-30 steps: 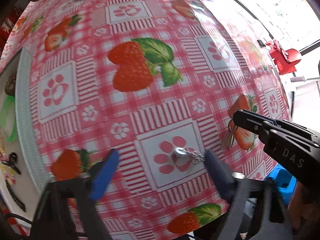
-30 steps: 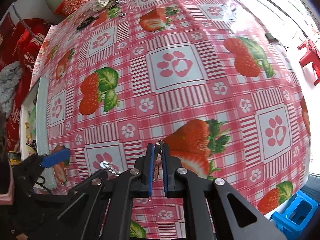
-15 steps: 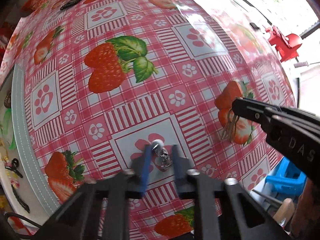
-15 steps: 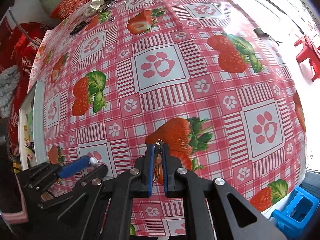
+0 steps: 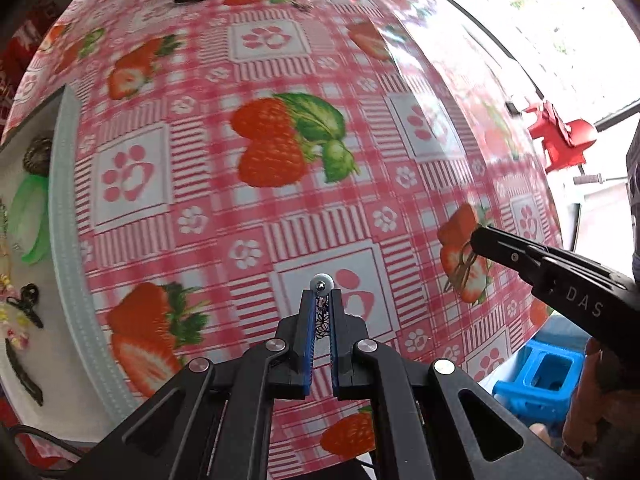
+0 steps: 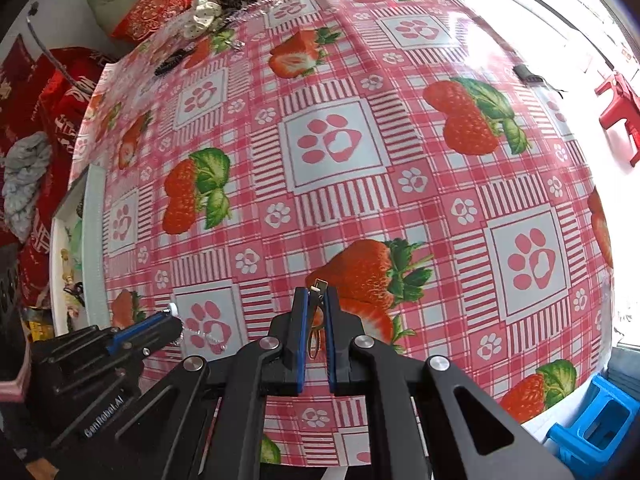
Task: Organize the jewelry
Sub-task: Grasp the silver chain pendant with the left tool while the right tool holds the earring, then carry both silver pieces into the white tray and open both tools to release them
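Observation:
My left gripper (image 5: 321,295) is shut on a silver earring with a white bead (image 5: 320,281) and a dangling chain, held just above the strawberry tablecloth. From the right wrist view the left gripper (image 6: 170,312) shows at lower left with the chain (image 6: 200,334) hanging below it. My right gripper (image 6: 315,292) is shut on a gold hoop piece (image 6: 315,334) whose clasp sticks out past the tips. In the left wrist view the right gripper (image 5: 474,238) enters from the right with gold loops (image 5: 460,272) hanging under it.
A white tray (image 5: 66,240) lies at the table's left edge with hair clips and a green piece (image 5: 28,216) in it. More accessories (image 6: 208,12) sit at the table's far end. A blue stool (image 6: 592,428) and a red stool (image 6: 620,108) stand beside the table.
My left gripper closed on the silver earring and lifted it off the cloth, swinging toward the tray side. The right gripper stayed shut on the gold piece.

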Available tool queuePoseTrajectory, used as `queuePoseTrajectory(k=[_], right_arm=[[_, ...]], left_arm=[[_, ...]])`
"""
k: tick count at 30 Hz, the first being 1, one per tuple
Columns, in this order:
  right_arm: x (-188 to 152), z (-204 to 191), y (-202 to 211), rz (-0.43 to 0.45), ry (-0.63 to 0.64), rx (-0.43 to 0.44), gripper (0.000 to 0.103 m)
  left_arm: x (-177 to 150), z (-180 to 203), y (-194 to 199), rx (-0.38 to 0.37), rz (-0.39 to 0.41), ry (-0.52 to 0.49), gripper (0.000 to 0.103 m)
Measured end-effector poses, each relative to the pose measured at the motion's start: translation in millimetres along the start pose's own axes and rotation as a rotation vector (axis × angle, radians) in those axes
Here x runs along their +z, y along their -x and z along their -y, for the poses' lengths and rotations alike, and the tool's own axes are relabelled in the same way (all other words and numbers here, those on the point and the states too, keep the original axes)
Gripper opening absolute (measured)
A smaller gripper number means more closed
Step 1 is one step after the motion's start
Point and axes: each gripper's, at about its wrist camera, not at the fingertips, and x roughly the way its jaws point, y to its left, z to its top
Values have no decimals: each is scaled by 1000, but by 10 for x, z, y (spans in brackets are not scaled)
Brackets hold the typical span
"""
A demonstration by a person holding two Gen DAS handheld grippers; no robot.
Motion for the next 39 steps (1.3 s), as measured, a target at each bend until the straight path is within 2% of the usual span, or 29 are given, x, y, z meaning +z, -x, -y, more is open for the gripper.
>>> queuePoseTrajectory(k=[7,13,24,32,39], right_arm=[[64,-164,84,2,29,32,8],[149,-464,144,5,89,70,8],[234,-1400,184,-4,291,167,8],[166,-2153,119,-41,444,249,8],[71,-2628,34,-85,543,300,8]], left_arm=[[15,-180,278,2,52,40,12],[-42,-439,626,8,114,95,12],[-332,-1142,1205,71,227,276,12],[-634,-1662,1366,128,251,415,12],[-821,-1877,1352,145,247,476,12]])
